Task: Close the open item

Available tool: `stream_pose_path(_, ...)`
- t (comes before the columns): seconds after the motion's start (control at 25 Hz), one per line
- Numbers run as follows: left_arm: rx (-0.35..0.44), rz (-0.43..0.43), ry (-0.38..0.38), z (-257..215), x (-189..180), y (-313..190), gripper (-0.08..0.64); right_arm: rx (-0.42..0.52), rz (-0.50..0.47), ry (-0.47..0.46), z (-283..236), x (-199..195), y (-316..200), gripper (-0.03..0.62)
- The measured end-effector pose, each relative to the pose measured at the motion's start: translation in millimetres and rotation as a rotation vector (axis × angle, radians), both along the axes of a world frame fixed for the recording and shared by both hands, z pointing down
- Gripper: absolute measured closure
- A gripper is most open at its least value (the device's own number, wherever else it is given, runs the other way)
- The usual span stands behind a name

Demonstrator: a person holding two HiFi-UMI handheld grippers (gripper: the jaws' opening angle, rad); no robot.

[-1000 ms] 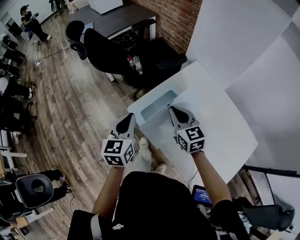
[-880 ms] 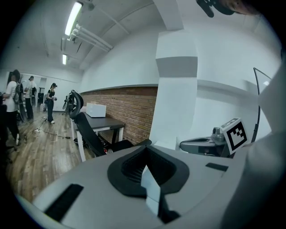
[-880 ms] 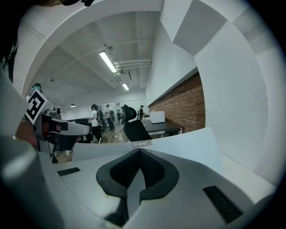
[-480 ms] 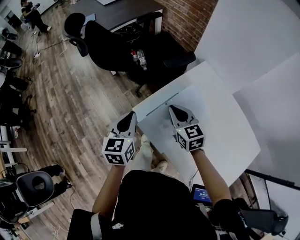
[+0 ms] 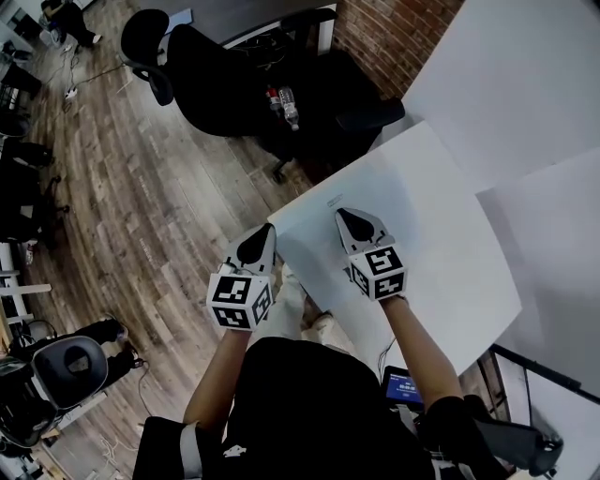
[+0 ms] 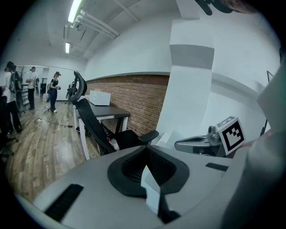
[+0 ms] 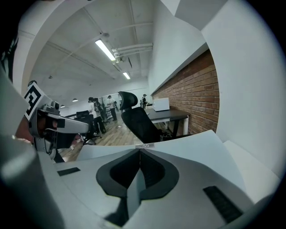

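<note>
The white cabinet top (image 5: 422,216) fills the right of the head view, and no drawer opening shows along its near-left edge (image 5: 305,211). A small label (image 5: 333,200) sits at that edge and appears again as the label (image 7: 145,145) in the right gripper view. My right gripper (image 5: 341,216) rests over the top close to that edge, jaws shut and empty. Beside the cabinet's corner, over the floor, my left gripper (image 5: 268,231) is shut on nothing. From the left gripper view its shut tips (image 6: 145,151) point past the right gripper (image 6: 201,144).
A black office chair (image 5: 216,84) with bottles (image 5: 286,105) on its seat stands just beyond the cabinet, by a brick wall (image 5: 394,28). Wooden floor (image 5: 159,206) lies to the left. Another chair (image 5: 56,370) is at lower left. People (image 6: 53,89) stand far off.
The drawer that stood open with its grey inside showing has slid in until it is flush with the cabinet. Both grippers moved forward a little with it.
</note>
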State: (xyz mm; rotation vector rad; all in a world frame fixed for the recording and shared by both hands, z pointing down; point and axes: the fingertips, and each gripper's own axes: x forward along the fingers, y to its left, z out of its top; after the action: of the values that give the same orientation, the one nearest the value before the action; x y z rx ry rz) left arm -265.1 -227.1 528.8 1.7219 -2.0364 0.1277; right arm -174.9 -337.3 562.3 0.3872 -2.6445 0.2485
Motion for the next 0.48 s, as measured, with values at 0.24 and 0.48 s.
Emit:
stream_pose_path(0.24, -0.025, 0.012, 0.023, 15.6, -5.0, -14.2, 0.551, -0.033, -0.012, 0.031, 18.4, -12.2, -8.1, 0.554)
stream_pose_path(0.48, -0.052, 0.01, 0.046, 31.9, -9.5, -21.1, 0.551, -0.055, -0.025, 0.066, 38.4, -20.0, -11.2, 0.554)
